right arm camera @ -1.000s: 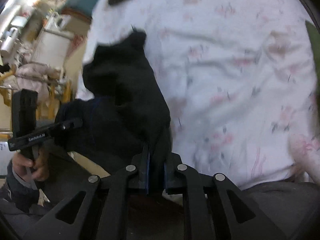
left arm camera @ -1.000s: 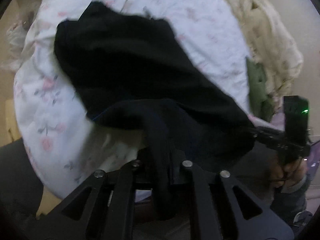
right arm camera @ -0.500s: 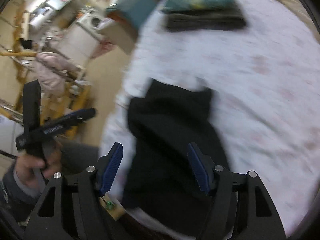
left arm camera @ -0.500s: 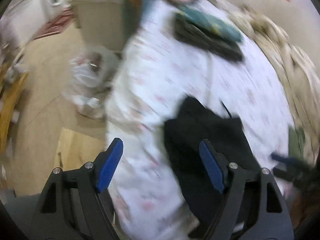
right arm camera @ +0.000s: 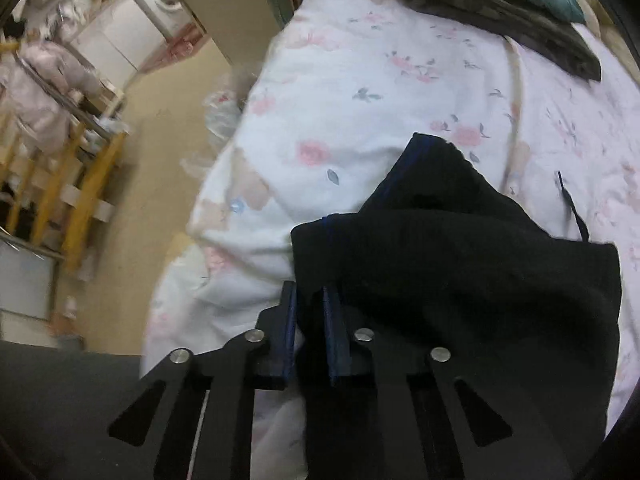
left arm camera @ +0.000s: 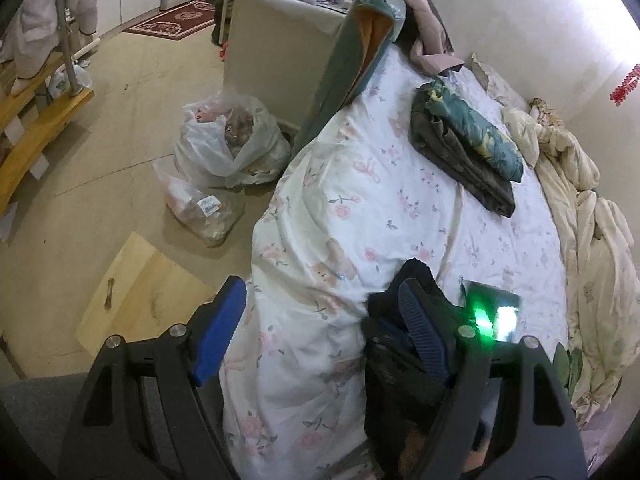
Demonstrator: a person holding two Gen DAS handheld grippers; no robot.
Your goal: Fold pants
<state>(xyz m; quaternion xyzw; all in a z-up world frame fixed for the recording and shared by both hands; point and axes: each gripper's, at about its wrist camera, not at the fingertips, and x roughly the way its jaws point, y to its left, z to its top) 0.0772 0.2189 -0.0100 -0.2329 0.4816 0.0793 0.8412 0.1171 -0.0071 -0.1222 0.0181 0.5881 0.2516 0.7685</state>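
The black pants (right arm camera: 460, 264) lie folded in a thick bundle on the near edge of the floral bed sheet (right arm camera: 360, 80). A black drawstring (right arm camera: 572, 208) trails from them onto the sheet. My right gripper (right arm camera: 308, 300) is shut on the left near edge of the bundle. My left gripper (left arm camera: 320, 300) is open and empty above the sheet, left of the pants (left arm camera: 416, 280). In the left wrist view the right gripper's body with its green light (left arm camera: 484, 316) covers most of the pants.
A stack of folded clothes (left arm camera: 464, 144) lies at the far end of the bed. A cream quilt (left arm camera: 580, 208) is bunched along the wall side. White plastic bags (left arm camera: 228, 148) and a wooden board (left arm camera: 136, 292) lie on the floor left of the bed.
Both grippers let go of the pants and opened half a second ago. Since then the right gripper has closed on the bundle's near edge. The left stays open and has drawn back.
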